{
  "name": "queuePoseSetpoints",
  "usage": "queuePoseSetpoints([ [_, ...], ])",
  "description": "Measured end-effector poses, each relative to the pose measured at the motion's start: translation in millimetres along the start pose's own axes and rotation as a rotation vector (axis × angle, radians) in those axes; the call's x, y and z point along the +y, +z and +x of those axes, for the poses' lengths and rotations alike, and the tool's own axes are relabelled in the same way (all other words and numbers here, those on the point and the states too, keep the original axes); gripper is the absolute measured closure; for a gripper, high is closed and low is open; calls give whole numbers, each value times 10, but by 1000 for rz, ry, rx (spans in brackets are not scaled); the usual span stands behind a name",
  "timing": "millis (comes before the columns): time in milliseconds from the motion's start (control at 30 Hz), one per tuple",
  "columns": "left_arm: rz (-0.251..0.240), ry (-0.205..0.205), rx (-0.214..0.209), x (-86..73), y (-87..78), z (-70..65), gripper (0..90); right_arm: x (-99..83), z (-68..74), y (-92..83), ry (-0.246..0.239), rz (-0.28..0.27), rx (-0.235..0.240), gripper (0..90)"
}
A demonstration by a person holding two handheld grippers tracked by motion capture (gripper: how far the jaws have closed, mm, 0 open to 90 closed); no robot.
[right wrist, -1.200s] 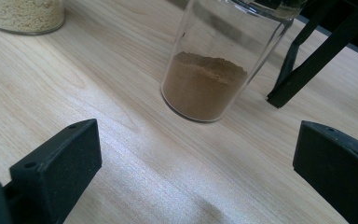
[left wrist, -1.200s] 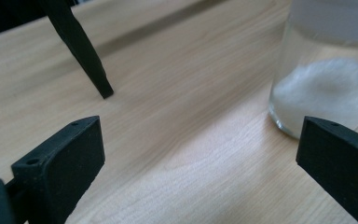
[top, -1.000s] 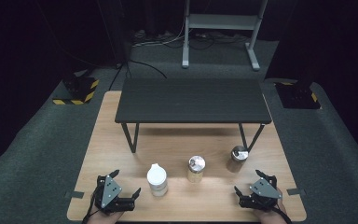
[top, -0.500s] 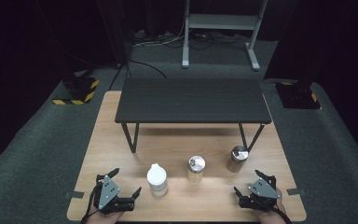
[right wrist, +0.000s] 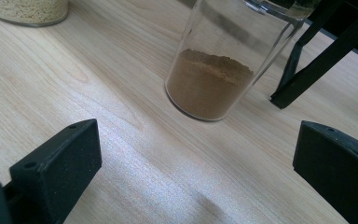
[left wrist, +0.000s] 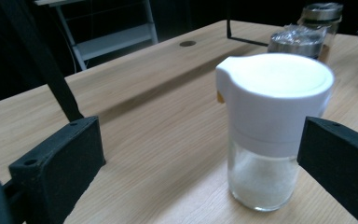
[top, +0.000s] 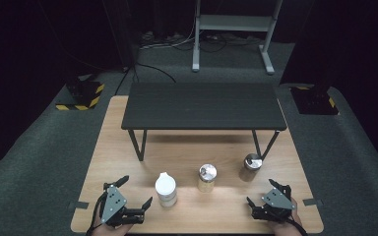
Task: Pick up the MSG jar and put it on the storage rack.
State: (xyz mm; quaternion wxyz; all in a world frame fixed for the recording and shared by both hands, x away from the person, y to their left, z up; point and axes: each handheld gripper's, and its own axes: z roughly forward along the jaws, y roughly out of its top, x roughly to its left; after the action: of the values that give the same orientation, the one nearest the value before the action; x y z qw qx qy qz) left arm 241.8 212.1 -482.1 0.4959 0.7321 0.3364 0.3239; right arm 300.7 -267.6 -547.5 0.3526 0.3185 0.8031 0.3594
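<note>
Just beyond left claw (left wrist: 200, 163) spread jaws: white-capped jar (left wrist: 270, 126), untouched.

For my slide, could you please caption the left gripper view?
Open left gripper approaching a white-capped glass shaker on the wooden table.

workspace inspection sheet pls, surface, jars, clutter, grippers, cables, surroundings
surface: light wooden table; a low black shelf stands on its far half.
job's things: three jars in a row, none held. white-lidded jar with pale contents, upright, nearest the left gripper; middle jar; jar of brown powder ahead of the right gripper.
clutter: nothing seen.
grippers: left gripper open, empty; right gripper open, empty; both at the near edge.
cables: dark cables on the floor beyond the table.
surroundings: grey carpet, metal stand at the back, yellow-black striped base at left.
</note>
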Motion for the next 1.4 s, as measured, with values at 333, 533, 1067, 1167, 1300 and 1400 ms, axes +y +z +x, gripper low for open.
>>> queuePoseSetpoints([
  [333, -19, -7, -37, 50, 36, -88, 3, 0, -2, 0, 2, -1, 2, 1],
  [533, -12, -11, -55, 35, 112, -151, 3, -1, -1, -3, 0, -2, 3, 1],
  [1067, -26, -41, -101, -26, 255, -262, 3, -4, -13, -6, 9, -7, 7, 1],
  [1167, -28, -51, -107, -38, 295, -277, 3, -3, -11, -5, 7, -5, 7, 1],
  [1300, -30, -60, -113, -59, 329, -291, 3, -3, -13, -6, 9, -6, 7, 1],
  [1400, -37, -76, -121, -80, 347, -295, 3, -4, -14, -7, 12, -8, 7, 1],
])
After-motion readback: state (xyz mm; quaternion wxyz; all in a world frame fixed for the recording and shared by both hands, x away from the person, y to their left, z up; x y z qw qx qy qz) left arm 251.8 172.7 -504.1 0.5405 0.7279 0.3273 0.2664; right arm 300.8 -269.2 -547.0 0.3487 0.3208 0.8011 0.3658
